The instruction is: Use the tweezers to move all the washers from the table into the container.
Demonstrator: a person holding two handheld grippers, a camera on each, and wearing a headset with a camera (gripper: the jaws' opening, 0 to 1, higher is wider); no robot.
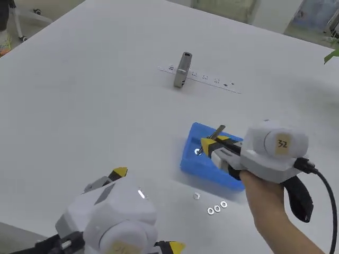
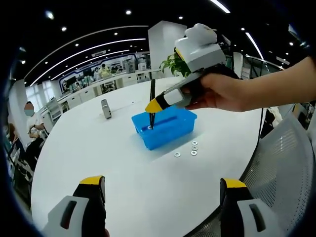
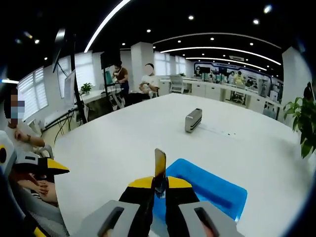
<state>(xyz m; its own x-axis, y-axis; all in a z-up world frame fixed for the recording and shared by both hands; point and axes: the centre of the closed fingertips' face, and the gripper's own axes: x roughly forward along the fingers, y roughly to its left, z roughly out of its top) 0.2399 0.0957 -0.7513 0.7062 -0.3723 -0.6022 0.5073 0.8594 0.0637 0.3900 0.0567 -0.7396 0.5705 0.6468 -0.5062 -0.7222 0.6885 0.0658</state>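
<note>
Four washers [image 1: 217, 208] lie on the white table [image 1: 106, 106], lower centre-right in the head view, just below the blue container [image 1: 203, 167]. The tweezers [image 3: 160, 164], pinched between the right gripper's [image 3: 158, 185] narrow fingers, dip into the container. The left gripper's [image 1: 147, 209] fingers stand wide at lower left.

Bright, even indoor light from ceiling strips [image 3: 109, 19] and small spots. In the head view the white table [image 1: 79, 106] is nearly blown out, with low contrast. A soft shadow lies along the near side of the blue container [image 1: 204, 170]. The left gripper [image 1: 147, 209], close to the lens, is out of focus. Both gripper views have heavy fisheye bending, so the strips curve. Windows [image 3: 44, 84] at far left glare.
</note>
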